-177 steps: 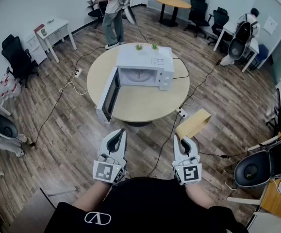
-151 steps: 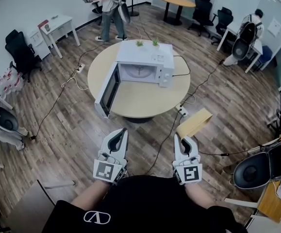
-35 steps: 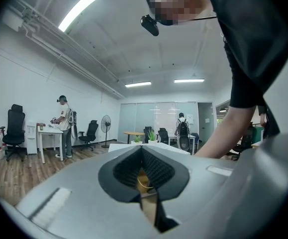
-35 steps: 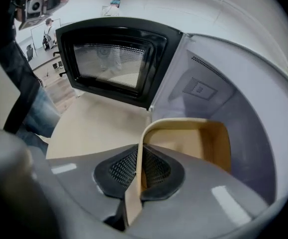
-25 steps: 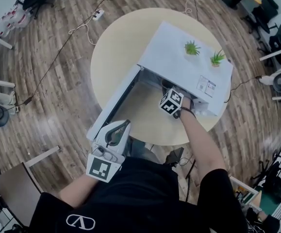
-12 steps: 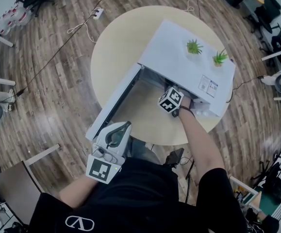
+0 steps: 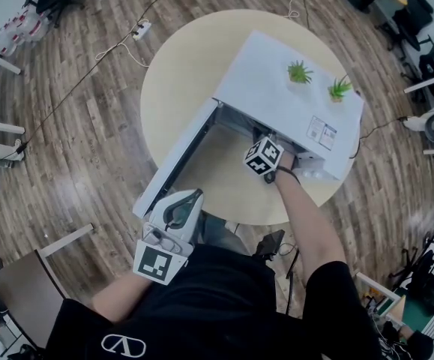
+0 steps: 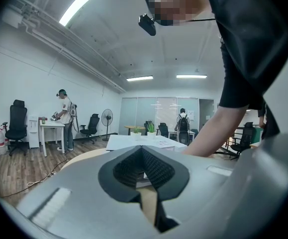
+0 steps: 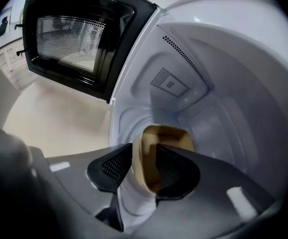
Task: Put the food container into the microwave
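The white microwave [image 7: 291,100] stands on the round table [image 7: 179,73] with its door [image 7: 175,163] swung open to the left. My right gripper [image 7: 264,158] reaches into the cavity, so its tips are hidden in the head view. In the right gripper view the tan food container [image 9: 166,133] sits low inside the white cavity [image 9: 223,98], its near wall pinched in my right gripper [image 9: 144,163]. The left gripper [image 7: 185,201] hangs shut and empty by my body, below the door; in its own view the left gripper [image 8: 143,156] points over the table.
Two small green plants [image 7: 300,72] stand on top of the microwave. The black-framed door [image 9: 79,39] stands to the left of the cavity. Cables and a power strip [image 7: 140,28] lie on the wood floor; a person [image 8: 64,118] stands at a far desk.
Seconds ago I stood away from the table with the container held in the right gripper; now that gripper and the container are inside the microwave. Over the last second almost nothing moved.
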The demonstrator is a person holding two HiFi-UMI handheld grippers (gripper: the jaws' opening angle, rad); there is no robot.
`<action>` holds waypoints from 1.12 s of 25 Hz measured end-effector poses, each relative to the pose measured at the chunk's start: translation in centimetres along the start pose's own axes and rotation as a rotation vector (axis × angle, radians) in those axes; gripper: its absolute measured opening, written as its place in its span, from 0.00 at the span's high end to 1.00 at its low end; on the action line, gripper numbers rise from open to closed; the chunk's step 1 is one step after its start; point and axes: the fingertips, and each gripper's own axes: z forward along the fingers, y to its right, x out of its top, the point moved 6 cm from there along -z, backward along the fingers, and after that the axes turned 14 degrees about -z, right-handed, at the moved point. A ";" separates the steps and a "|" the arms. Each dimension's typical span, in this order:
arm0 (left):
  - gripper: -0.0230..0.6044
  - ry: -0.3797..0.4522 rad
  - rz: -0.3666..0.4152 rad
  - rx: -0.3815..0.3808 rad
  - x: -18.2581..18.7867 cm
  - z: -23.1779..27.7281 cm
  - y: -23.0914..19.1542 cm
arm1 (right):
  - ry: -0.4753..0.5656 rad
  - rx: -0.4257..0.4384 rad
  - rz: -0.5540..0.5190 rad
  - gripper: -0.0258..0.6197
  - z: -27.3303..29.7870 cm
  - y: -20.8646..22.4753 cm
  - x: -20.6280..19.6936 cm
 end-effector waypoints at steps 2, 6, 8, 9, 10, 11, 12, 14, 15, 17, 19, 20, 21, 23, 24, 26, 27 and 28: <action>0.96 -0.001 -0.004 -0.002 0.0 0.0 0.1 | 0.004 -0.021 0.004 0.76 -0.4 0.0 0.0; 0.96 0.000 -0.002 -0.006 0.0 0.0 0.1 | 0.009 -0.064 0.017 0.76 -1.7 -0.4 0.0; 0.96 0.002 -0.002 -0.009 0.1 0.1 0.2 | 0.015 -0.081 0.024 0.76 -2.9 -0.9 -0.1; 0.96 0.004 0.001 -0.013 0.2 0.2 0.3 | 0.019 -0.085 0.025 0.76 -3.5 -1.3 -0.1; 0.96 0.009 0.006 -0.020 0.3 0.3 0.3 | 0.024 -0.089 0.028 0.76 -4.2 -1.7 -0.2; 0.96 0.014 0.009 -0.027 0.4 0.5 0.4 | 0.030 -0.094 0.035 0.76 -4.9 -2.1 -0.3; 0.96 0.016 0.010 -0.032 0.5 0.6 0.5 | 0.037 -0.099 0.046 0.76 -5.8 -2.5 -0.4; 0.96 0.011 0.012 -0.041 0.8 0.8 0.6 | 0.048 -0.103 0.073 0.76 -7.8 -3.4 -0.5; 0.96 0.010 0.015 -0.047 1.0 1.0 0.7 | 0.054 -0.097 0.086 0.76 -8.9 -3.9 -0.6; 0.96 0.020 0.027 -0.065 1.5 1.4 1.0 | 0.062 -0.073 0.102 0.76 -11.0 -5.4 -0.9; 0.96 0.033 0.036 -0.087 1.9 1.9 1.3 | 0.065 -0.039 0.112 0.76 -13.1 -7.3 -1.3; 0.96 0.037 0.041 -0.099 2.2 2.1 1.5 | 0.066 -0.021 0.120 0.76 -14.1 -8.2 -1.5; 0.96 0.041 0.048 -0.112 2.4 2.4 1.7 | 0.067 -0.006 0.133 0.77 -15.0 -9.0 -1.7; 0.96 0.044 0.056 -0.135 2.8 3.0 2.1 | 0.075 0.012 0.166 0.81 -17.0 -9.9 -2.0; 0.96 0.045 0.056 -0.144 2.9 3.3 2.3 | 0.083 0.012 0.188 0.84 -18.1 -10.1 -2.1; 0.96 0.052 0.065 -0.167 3.5 3.9 2.8 | 0.104 0.006 0.246 0.88 -20.3 -9.9 -2.2; 0.96 0.058 0.074 -0.180 3.8 4.2 3.1 | 0.118 0.003 0.278 0.91 -21.4 -9.7 -2.2; 0.96 0.064 0.083 -0.194 4.1 4.6 3.4 | 0.133 -0.001 0.308 0.92 -22.5 -9.4 -2.1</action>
